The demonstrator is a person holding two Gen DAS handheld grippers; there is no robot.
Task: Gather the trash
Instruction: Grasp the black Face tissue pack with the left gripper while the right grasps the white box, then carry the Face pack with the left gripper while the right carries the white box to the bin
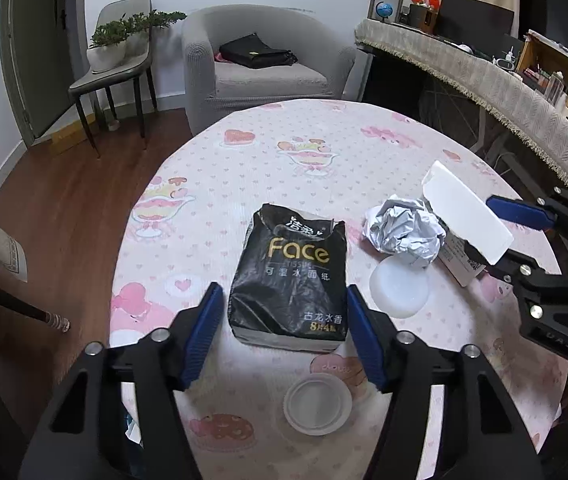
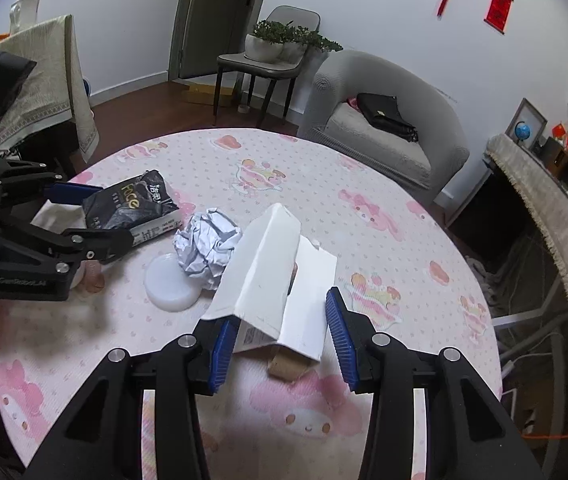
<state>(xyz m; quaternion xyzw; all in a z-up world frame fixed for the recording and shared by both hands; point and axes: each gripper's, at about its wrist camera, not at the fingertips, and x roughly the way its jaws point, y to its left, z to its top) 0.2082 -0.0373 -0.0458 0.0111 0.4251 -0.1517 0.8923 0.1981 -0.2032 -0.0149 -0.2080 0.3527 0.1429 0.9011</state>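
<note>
A black "Face" tissue pack (image 1: 289,276) lies on the round pink table (image 1: 244,168). My left gripper (image 1: 284,332) is open, its blue pads on either side of the pack's near end. A crumpled paper ball (image 1: 404,232), a white round lid (image 1: 399,286) and a torn white carton (image 1: 468,216) lie to the right. A second white lid (image 1: 318,403) lies under the left gripper. My right gripper (image 2: 280,344) is open around the near end of the white carton (image 2: 268,272); whether the pads touch it is unclear. The pack (image 2: 132,204) and paper ball (image 2: 208,244) show at its left.
A grey armchair (image 1: 260,64) with a black bag stands beyond the table. A chair with potted plants (image 1: 116,52) stands at the left. A cloth-covered sideboard (image 1: 484,80) runs along the right. Wooden floor surrounds the table.
</note>
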